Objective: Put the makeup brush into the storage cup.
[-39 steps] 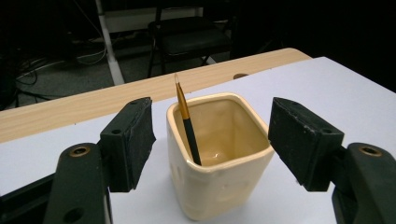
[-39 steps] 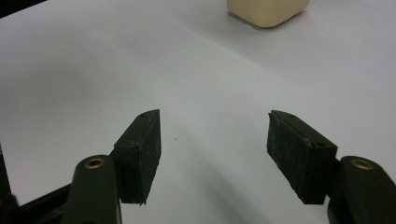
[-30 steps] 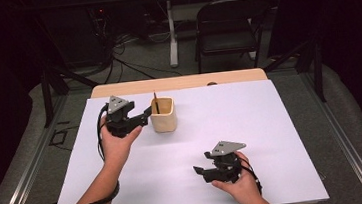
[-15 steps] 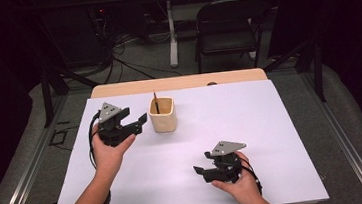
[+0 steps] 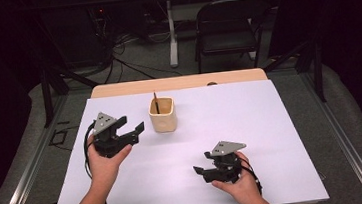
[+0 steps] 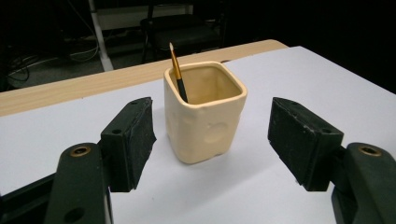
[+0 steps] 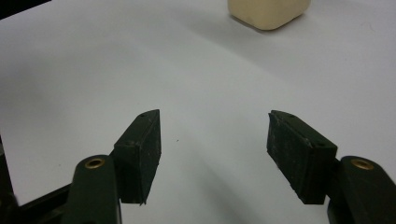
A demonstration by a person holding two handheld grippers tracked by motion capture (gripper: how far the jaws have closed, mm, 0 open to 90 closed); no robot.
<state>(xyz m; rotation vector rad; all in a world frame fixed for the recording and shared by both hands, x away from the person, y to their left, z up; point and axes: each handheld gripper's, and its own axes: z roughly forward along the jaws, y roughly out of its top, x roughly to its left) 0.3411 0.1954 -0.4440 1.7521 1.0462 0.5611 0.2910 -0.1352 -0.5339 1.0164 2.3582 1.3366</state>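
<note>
Cream ceramic, square with rounded corners, the cup stands upright on the white sheet covering the bench, toward the far edge and a little left of centre. A thin brush leans inside it against the far-left corner, its pale tip poking above the rim.

My left tongs sit just beside the cup on its left, aimed at it, apart from it and touching nothing. Through the left gripper view the cup stands straight ahead, framed between the two spread jaws and a little beyond their tips. The left tongs are released and hold nothing.

My right tongs lie low over the near part of the bench, well apart from the cup, pointing left across the sheet. In the right gripper view, just the cup's base shows at the top edge, far past the jaws. The right tongs are released too, with bare white sheet between them.
</note>
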